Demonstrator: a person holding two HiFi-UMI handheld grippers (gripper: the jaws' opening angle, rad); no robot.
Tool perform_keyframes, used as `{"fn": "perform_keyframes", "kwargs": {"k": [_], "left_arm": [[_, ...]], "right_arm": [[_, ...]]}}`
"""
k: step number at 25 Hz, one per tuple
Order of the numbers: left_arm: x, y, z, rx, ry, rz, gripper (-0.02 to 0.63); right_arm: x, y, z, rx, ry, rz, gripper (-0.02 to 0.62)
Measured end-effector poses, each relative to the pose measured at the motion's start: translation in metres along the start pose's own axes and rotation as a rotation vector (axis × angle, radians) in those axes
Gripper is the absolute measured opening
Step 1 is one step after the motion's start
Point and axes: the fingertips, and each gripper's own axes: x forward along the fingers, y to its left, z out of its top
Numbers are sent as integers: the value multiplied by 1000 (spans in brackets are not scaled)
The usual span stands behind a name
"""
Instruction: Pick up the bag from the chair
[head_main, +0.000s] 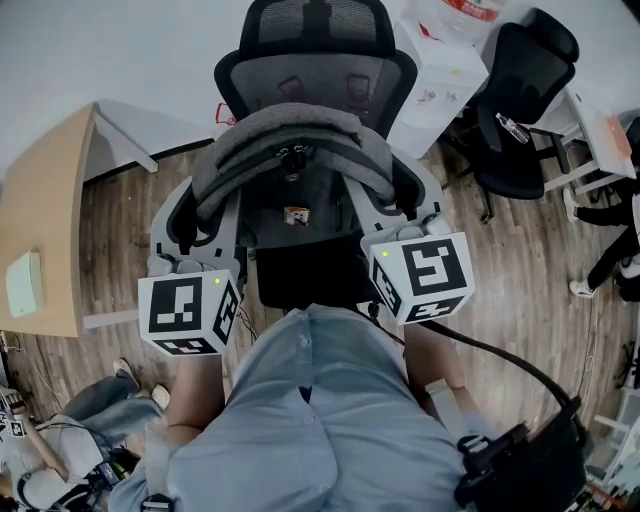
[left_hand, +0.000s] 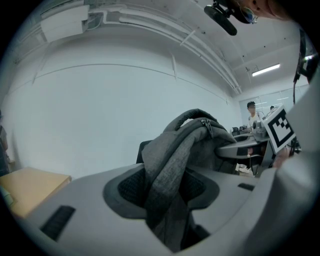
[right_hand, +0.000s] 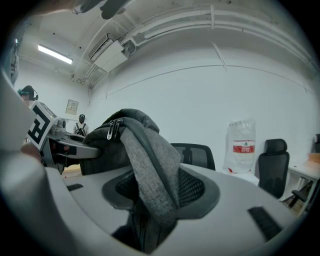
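Observation:
The grey fabric bag (head_main: 290, 150) hangs over the seat (head_main: 300, 275) of a black mesh office chair (head_main: 315, 60), held up by its two shoulder straps. My left gripper (head_main: 200, 210) is shut on the left strap (left_hand: 167, 170), which runs down between its jaws. My right gripper (head_main: 398, 205) is shut on the right strap (right_hand: 150, 165) in the same way. The bag's zipper pulls (right_hand: 112, 129) show at its top. Whether the bag's bottom still touches the seat is hidden.
A wooden desk (head_main: 40, 230) stands at the left. A second black chair (head_main: 525, 90) and a white box (head_main: 440, 75) are at the back right. A person's legs (head_main: 610, 250) are at the right edge, and another person (head_main: 100, 400) sits at lower left. A black cable (head_main: 500, 350) trails from my right gripper.

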Motion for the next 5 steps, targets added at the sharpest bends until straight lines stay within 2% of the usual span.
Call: {"fn": "perform_keyframes", "kwargs": {"k": [5], "left_arm": [[0, 0, 0, 0, 0, 3, 176]], "right_arm": [[0, 0, -1, 2, 0, 1, 177]]}}
